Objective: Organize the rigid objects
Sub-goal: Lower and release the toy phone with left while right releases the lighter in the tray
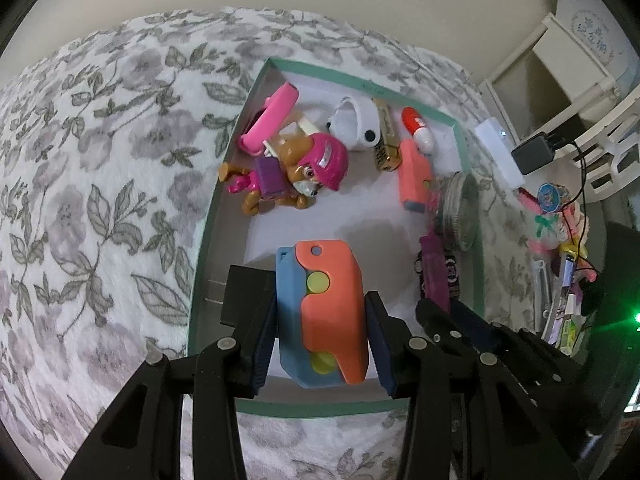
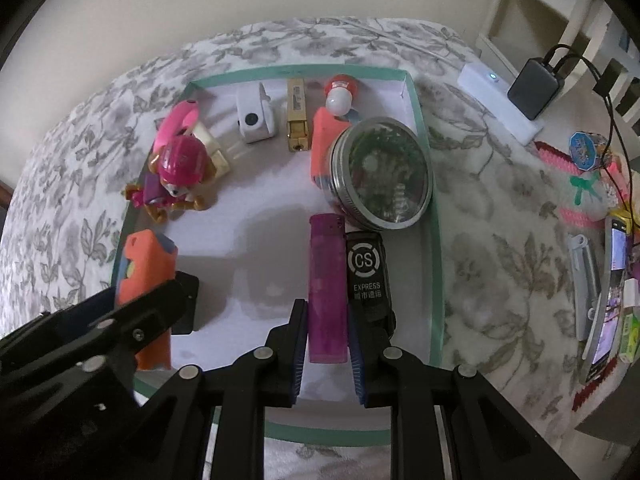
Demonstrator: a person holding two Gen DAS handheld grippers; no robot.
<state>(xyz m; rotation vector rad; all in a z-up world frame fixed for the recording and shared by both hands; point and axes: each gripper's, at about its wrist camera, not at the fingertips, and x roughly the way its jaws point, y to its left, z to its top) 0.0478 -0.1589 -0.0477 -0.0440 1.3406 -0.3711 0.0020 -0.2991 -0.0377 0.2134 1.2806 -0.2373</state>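
A shallow white box with a green rim (image 1: 204, 240) (image 2: 434, 240) lies on a floral cloth. My left gripper (image 1: 320, 324) is shut on an orange and blue block toy (image 1: 326, 312) over the box's near part; that toy (image 2: 140, 264) shows at the left in the right wrist view. My right gripper (image 2: 326, 328) is shut on a purple lighter (image 2: 326, 284), also seen as the purple lighter (image 1: 434, 272) beside the left gripper. Inside the box lie a pink-helmeted dog figure (image 1: 296, 168) (image 2: 176, 172), a white cube (image 2: 254, 116), a gold lighter (image 2: 297, 114) and a round tin (image 2: 382, 172).
A black tag marked CS Express (image 2: 366, 272) lies right of the purple lighter. An orange block (image 1: 416, 176) and a red and white capsule (image 1: 416, 128) lie at the box's far side. Right of the box lie a white power strip (image 2: 500, 104), cables and several small items (image 2: 600, 272).
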